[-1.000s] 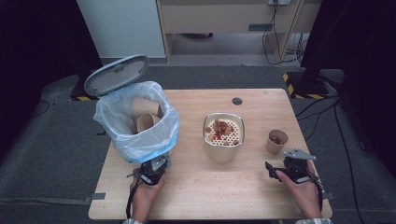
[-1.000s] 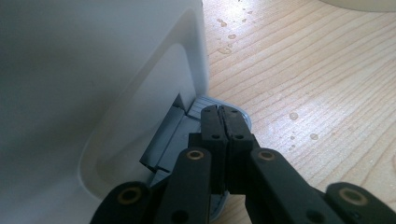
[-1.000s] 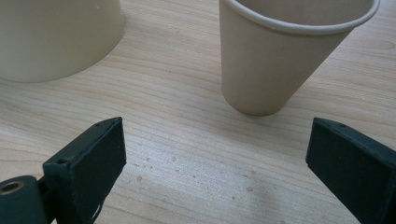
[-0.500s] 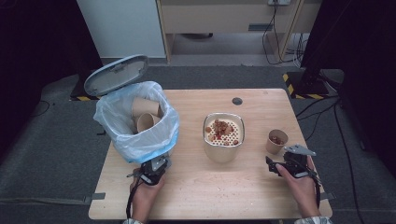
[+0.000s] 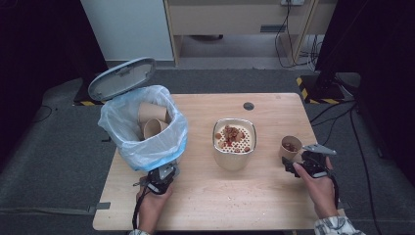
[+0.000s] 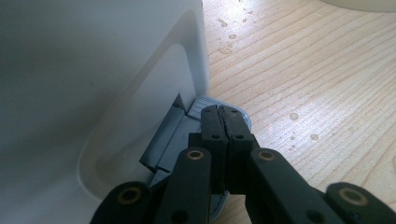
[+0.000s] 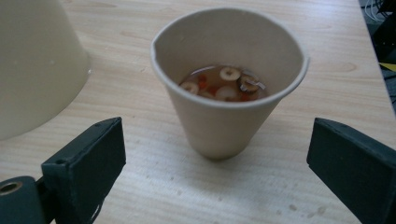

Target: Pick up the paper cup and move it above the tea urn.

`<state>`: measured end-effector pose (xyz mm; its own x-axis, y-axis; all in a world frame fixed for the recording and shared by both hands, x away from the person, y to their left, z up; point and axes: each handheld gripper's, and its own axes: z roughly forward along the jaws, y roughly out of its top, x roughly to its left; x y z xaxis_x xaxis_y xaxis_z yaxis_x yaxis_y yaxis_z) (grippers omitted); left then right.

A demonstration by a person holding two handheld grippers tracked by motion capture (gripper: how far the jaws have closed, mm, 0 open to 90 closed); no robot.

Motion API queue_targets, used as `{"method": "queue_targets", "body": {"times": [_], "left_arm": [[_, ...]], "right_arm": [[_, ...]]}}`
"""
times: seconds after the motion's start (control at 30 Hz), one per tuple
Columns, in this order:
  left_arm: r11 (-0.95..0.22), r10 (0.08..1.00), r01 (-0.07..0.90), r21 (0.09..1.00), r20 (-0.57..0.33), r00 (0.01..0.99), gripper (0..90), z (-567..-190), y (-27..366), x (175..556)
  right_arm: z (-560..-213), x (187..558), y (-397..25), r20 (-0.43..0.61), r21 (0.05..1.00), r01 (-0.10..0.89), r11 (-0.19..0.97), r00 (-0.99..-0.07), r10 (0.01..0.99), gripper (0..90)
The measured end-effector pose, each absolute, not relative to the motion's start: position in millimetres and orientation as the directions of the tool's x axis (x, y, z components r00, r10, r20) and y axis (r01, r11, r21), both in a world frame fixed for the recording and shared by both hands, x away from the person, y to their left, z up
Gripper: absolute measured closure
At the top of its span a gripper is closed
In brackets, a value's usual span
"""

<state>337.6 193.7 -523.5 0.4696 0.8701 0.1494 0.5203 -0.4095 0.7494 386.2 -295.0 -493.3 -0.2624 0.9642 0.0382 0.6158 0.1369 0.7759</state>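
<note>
A brown paper cup (image 5: 290, 146) stands near the table's right edge; in the right gripper view the cup (image 7: 229, 88) holds a little liquid with bits of food. My right gripper (image 5: 295, 161) is just short of it, and there the right gripper (image 7: 217, 156) is open wide with the cup ahead between its jaws, not touching. My left gripper (image 5: 165, 172) is at the foot of the bin (image 5: 142, 142). In its own view the left gripper (image 6: 223, 113) is shut, its tips resting on the bin's grey pedal (image 6: 187, 126).
The bin's grey lid (image 5: 122, 78) stands open, and paper cups (image 5: 151, 120) lie in its blue bag. A cream bowl (image 5: 234, 155) topped by a perforated strainer with food scraps stands mid-table. A black grommet (image 5: 248, 105) sits near the far edge. Drops of water (image 6: 294, 116) dot the wood.
My right gripper has moved forward, closer to the paper cup. The left gripper and the bin lid have stayed put.
</note>
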Motion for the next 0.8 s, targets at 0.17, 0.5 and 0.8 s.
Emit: {"method": "queue_targets", "body": {"times": [0.17, 0.5, 0.8], "left_arm": [[-0.407, 0.87, 0.521, 0.75, 0.146, 0.47, 88.0, -523.5, 193.9, 337.7], [-0.405, 0.87, 0.522, 0.751, 0.142, 0.471, 88.0, -523.5, 194.3, 337.8], [-0.405, 0.87, 0.521, 0.751, 0.142, 0.472, 88.0, -523.5, 194.1, 337.9]], "right_arm": [[-491.2, 397.1, -295.5, 0.046, 0.78, 0.613, 0.128, -0.26, 0.964, 5.6], [-509.1, 416.0, -290.6, 0.061, 0.799, 0.592, 0.106, -0.255, 0.965, 8.4], [-518.4, 425.7, -293.8, 0.074, 0.81, 0.579, 0.092, -0.257, 0.964, 14.2]]}}
